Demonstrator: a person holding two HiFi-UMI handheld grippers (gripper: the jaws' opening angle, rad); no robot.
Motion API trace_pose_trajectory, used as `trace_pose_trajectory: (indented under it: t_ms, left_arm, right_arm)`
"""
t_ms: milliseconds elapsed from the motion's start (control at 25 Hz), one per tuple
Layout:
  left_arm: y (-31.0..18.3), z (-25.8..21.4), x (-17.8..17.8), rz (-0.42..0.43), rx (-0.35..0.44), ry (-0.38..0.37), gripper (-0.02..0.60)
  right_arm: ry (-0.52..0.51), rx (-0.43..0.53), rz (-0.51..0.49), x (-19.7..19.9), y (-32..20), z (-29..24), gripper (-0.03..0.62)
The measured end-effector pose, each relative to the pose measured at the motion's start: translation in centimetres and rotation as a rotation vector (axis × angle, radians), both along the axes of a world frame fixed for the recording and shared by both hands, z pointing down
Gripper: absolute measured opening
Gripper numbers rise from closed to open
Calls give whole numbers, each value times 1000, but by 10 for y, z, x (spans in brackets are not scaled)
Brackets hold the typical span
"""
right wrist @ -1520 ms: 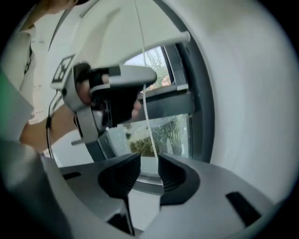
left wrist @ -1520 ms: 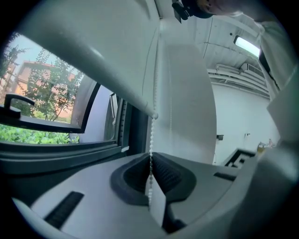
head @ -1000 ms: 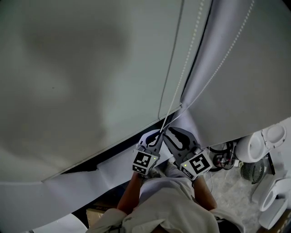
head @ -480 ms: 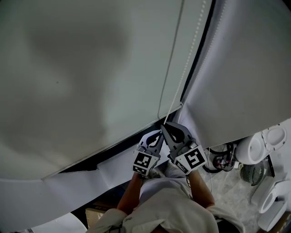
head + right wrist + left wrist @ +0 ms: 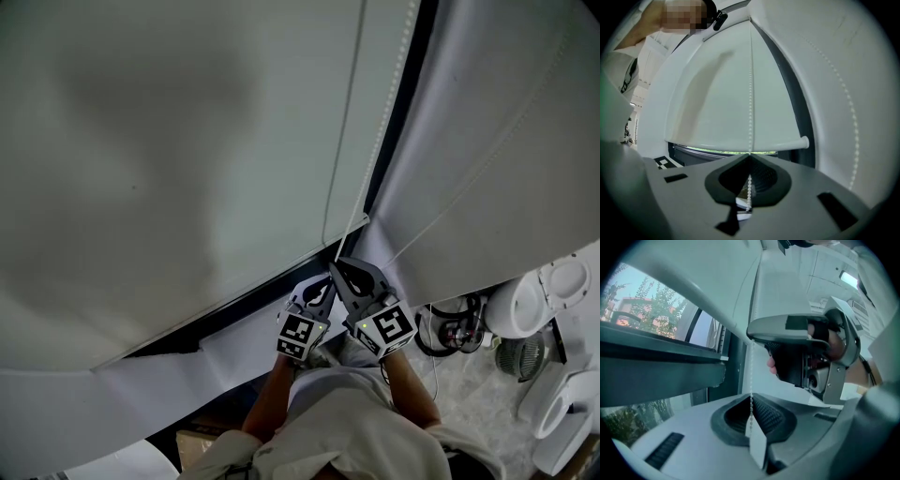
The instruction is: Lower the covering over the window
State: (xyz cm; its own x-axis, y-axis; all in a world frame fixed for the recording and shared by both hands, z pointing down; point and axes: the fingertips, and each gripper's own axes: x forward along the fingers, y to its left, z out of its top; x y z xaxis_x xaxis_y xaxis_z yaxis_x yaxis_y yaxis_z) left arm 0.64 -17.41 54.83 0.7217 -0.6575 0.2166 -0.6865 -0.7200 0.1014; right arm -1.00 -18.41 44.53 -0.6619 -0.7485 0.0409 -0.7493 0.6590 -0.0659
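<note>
Below the window (image 5: 651, 310), right at the frame, both of your tools now pinch the bead chain (image 5: 384, 131). That is the change: a second ago your right tool (image 5: 335, 268) stood with its jaws spread beside the chain, and now they are clenched on it. In the right gripper view, the right tool (image 5: 749, 157) has the beads running straight down between its closed pads. Your left tool (image 5: 325, 281) sits just beside and slightly lower. In its own view, the left tool (image 5: 751, 398) is clamped on the chain (image 5: 751, 371) where a small white tab (image 5: 757, 446) hangs from it.

The blind (image 5: 187, 141) already covers most of the glass. Its bottom rail (image 5: 740, 144) hangs low, with only a thin strip of green daylight (image 5: 722, 151) showing under it. In the head view its lower edge lies about where it was a second ago, so the covering has not dropped further during the regrip.

With the fresh hold set above the old one, you look ready to free the left tool and draw down on the right. Keep the pull in line with the chain (image 5: 750, 93) so the beads don't skip.
</note>
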Motion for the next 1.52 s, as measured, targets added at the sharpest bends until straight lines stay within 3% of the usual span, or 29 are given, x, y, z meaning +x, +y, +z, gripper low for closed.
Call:
trace_pose_trajectory:
  t_ms: [600, 1040, 1320, 1520]
  left_arm:
    - [4, 58, -5, -17, -57, -18, 21]
    - [8, 48, -8, -39, -33, -13, 21]
    - [11, 31, -15, -78, -2, 5, 23]
    - [12, 11, -15, -92, 35, 41, 74]
  right_arm:
    - [35, -100, 9, -1, 0, 61, -5]
    - [83, -50, 32, 3, 4, 51, 3]
    - [123, 14, 51, 5, 11, 40, 75]
    - [139, 17, 80, 17, 16, 41, 95]
